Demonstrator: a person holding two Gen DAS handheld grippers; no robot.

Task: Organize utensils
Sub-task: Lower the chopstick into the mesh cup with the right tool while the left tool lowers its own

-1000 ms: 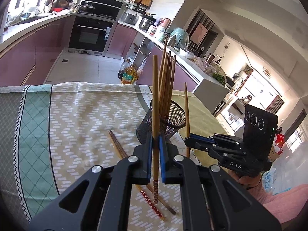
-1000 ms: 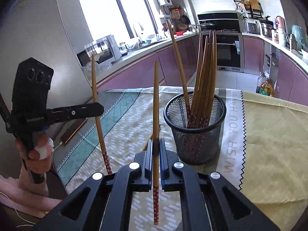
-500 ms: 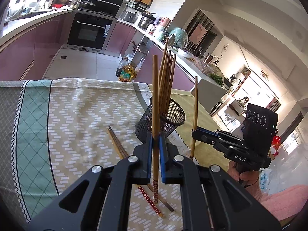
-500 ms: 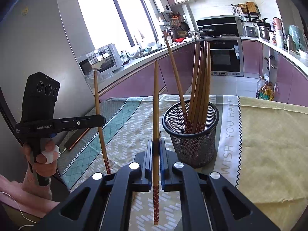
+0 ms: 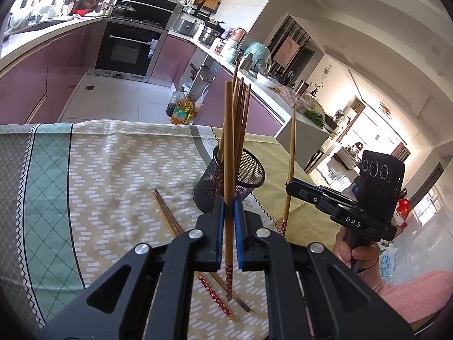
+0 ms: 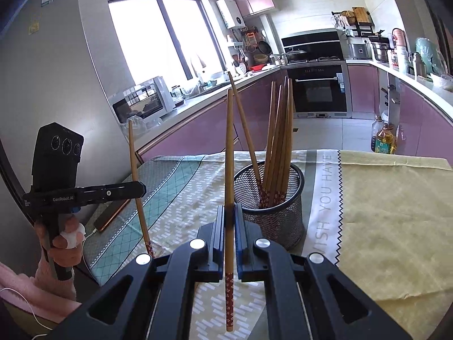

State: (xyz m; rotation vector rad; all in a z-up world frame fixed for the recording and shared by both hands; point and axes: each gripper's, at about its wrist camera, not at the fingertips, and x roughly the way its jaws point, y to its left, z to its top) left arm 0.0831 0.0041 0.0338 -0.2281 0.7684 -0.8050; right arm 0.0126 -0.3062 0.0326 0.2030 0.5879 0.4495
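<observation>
With my left gripper [image 5: 229, 212] and right gripper [image 6: 229, 221] each clamped on 1 upright chopstick, I judge the next move is lowering both into the mesh holder [image 6: 279, 221].

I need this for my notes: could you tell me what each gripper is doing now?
Left gripper: shut on a chopstick.
Right gripper: shut on another chopstick.

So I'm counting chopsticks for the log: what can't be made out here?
- Mesh holder: the chopsticks inside overlap in both views, so no exact count.
- Loose chopsticks on the cloth: left wrist view, partly behind the left gripper.
- Right wrist view: those loose chopsticks are not visible at all.
</observation>
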